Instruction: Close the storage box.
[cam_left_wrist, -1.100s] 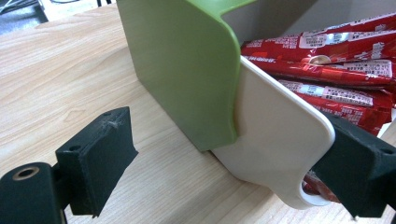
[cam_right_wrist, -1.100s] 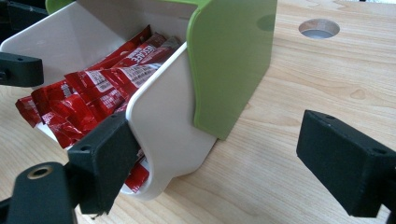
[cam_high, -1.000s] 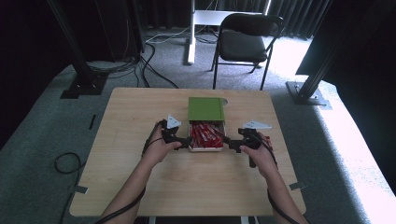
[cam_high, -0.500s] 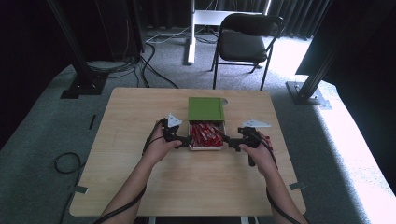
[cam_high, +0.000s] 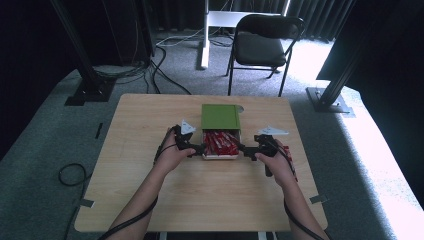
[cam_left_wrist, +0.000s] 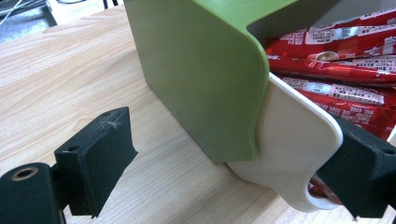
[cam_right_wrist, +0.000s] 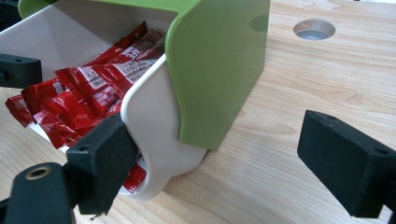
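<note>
I am holding my left gripper (cam_high: 196, 148) at the left near corner of the box (cam_high: 220, 156), and my right gripper (cam_high: 246, 150) at its right near corner. The box is sitting near the middle of the table (cam_high: 150, 125), a little toward the far side. It is a white tray part with a green lid (cam_high: 220, 116) slid back over its far half, so the near half is lying uncovered. Red packets (cam_high: 220, 142) are lying inside the uncovered part, piled loosely.

In the left gripper view, my jaws are standing wide apart. One jaw is hanging over bare table beside the lid (cam_left_wrist: 201, 79), not touching anything. The other jaw is sitting inside the box (cam_left_wrist: 289, 154), just behind its white corner wall, with packets (cam_left_wrist: 345, 93) right beside it. So the corner wall is lying between the jaws, but they are not clamping it.

In the right gripper view, my jaws are also spread wide. One jaw is sitting inside the box (cam_right_wrist: 154, 126), against the inner side of the white corner wall, among the packets (cam_right_wrist: 79, 93). The other jaw is hovering over bare wood, well apart from the lid (cam_right_wrist: 219, 70). A round hole (cam_right_wrist: 314, 29) is showing in the table beyond the lid.
</note>
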